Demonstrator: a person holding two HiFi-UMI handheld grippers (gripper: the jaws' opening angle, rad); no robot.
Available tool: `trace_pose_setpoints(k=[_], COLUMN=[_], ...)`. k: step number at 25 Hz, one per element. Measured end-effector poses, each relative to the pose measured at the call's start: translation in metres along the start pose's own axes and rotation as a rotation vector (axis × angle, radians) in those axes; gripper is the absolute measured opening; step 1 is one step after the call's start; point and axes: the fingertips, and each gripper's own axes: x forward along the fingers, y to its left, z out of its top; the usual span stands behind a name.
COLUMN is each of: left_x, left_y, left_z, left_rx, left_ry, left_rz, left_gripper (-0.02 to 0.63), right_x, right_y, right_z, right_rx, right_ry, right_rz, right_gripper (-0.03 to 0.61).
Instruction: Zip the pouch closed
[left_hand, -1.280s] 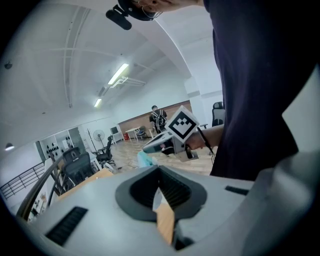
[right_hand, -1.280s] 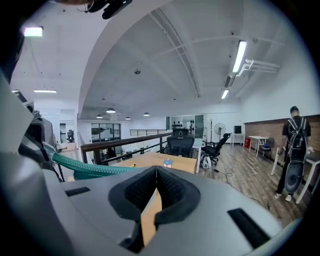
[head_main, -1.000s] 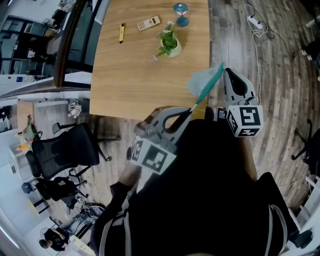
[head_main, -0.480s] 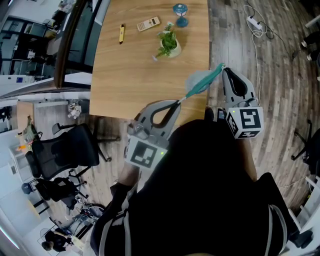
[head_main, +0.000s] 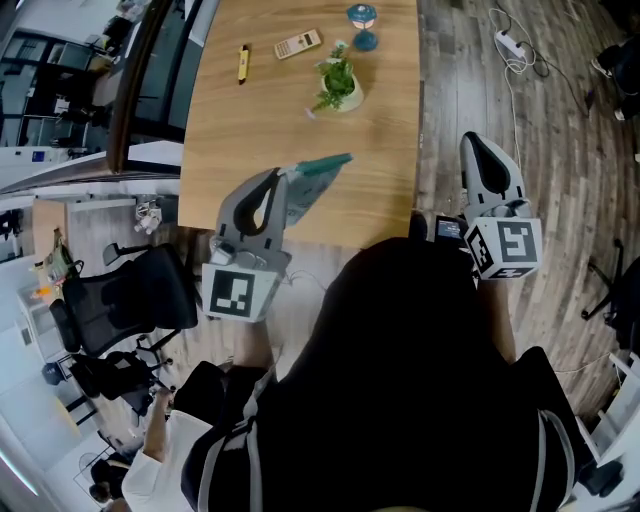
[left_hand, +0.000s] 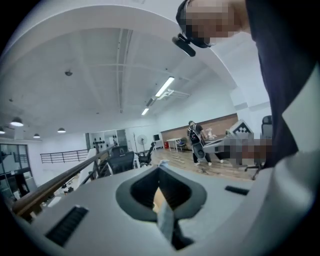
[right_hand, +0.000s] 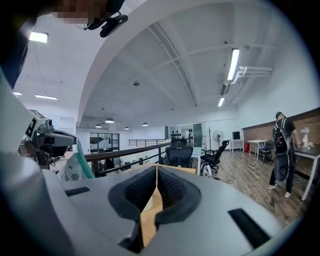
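Note:
The pouch (head_main: 315, 176) is pale and see-through with a teal zipper edge. It hangs over the near part of the wooden table (head_main: 260, 130), pinched at one end by my left gripper (head_main: 283, 178). In the left gripper view the jaws of the left gripper (left_hand: 161, 192) are shut on a thin strip of the pouch (left_hand: 165, 223). My right gripper (head_main: 476, 142) is off the table's right edge over the floor, apart from the pouch, its jaws shut on nothing. From the right gripper (right_hand: 156, 187) the pouch (right_hand: 75, 169) shows far left.
At the table's far end stand a small potted plant (head_main: 338, 88), a blue hourglass (head_main: 361, 27), a calculator (head_main: 298, 44) and a yellow marker (head_main: 243, 62). An office chair (head_main: 140, 290) is left of me. A power strip and cable (head_main: 510, 42) lie on the floor to the right.
The right gripper has let go of the pouch and drawn off to the right. The left gripper has swung left with the pouch, which now hangs from it alone.

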Motion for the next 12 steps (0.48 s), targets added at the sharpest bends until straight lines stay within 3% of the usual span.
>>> trace_pose_setpoints(k=[5,12], left_x=[-0.011,-0.017], left_y=[0.025,0.029], left_z=[0.011,0.011], left_rx=[0.025,-0.034], left_ry=[-0.107,-0.133], left_rz=[0.123,0.178], left_gripper=[0.003,0.003], right_x=[-0.004,-0.006], right_y=[0.002,0.006], right_z=[0.010,0.015], right_rx=[-0.008,-0.019], right_ry=[-0.026,-0.037], right_rz=[0.008,0.021], right_gripper=[0.015,0.014])
